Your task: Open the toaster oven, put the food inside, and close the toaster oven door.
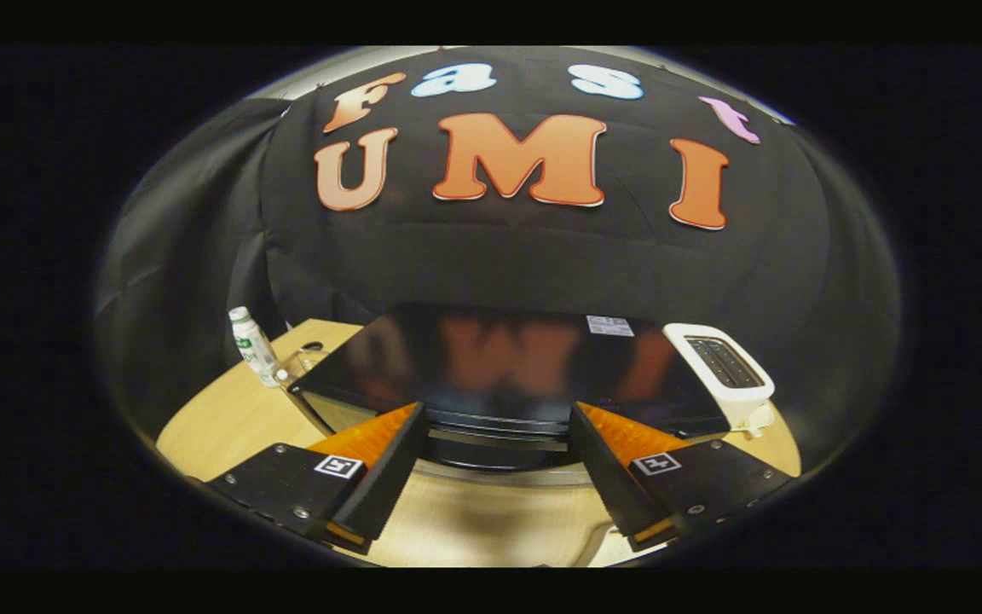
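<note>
The black toaster oven [499,358] stands on the wooden table directly ahead of me, and I look down on its glossy top. Its upper front edge, with a dark bar that looks like the door handle [495,439], lies between my fingers. My gripper [497,409] is open wide, one finger on each side of that bar, and nothing is pressed between the fingers. The front of the oven is hidden below the edge, so I cannot tell how its door stands.
A white pop-up toaster [725,371] sits at the oven's right side. A small white bottle with a green label [254,345] stands left of the oven, with a small clear item [308,354] beside it. The light wooden table [227,418] extends left and below my fingers.
</note>
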{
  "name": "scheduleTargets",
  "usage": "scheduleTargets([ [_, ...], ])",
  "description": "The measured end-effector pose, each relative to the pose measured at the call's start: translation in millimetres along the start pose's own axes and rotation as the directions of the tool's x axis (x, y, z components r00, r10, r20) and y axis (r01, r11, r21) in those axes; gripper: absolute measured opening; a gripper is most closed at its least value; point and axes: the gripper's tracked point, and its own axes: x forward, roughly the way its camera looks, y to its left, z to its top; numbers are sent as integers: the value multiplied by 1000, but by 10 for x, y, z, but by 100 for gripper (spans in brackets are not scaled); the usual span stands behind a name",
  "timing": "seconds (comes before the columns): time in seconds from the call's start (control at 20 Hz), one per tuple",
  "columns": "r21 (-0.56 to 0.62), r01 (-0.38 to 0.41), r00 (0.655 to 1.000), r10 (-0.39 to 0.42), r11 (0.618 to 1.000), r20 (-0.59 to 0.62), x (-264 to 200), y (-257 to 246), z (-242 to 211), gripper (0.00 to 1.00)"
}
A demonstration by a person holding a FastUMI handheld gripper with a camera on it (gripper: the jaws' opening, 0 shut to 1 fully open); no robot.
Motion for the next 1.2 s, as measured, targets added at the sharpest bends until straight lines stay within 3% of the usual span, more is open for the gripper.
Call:
scheduleTargets([
  [0.3, 31, 26, 998, -28, 999, 65, -235, 27, -135, 93],
  [0.5, 15, -3, 1000, 3, 1000, 31, -410, 79, -307, 93],
  [0.75, 0, -101, 988, 101, 995, -120, -739, 233, -801, 91],
  [0.95, 97, -163, 952, 182, 982, -248, -894, 379, -1347, 90],
  [1.2, 95, -134, 909, 160, 986, -386, -747, 425, -1750, 89],
])
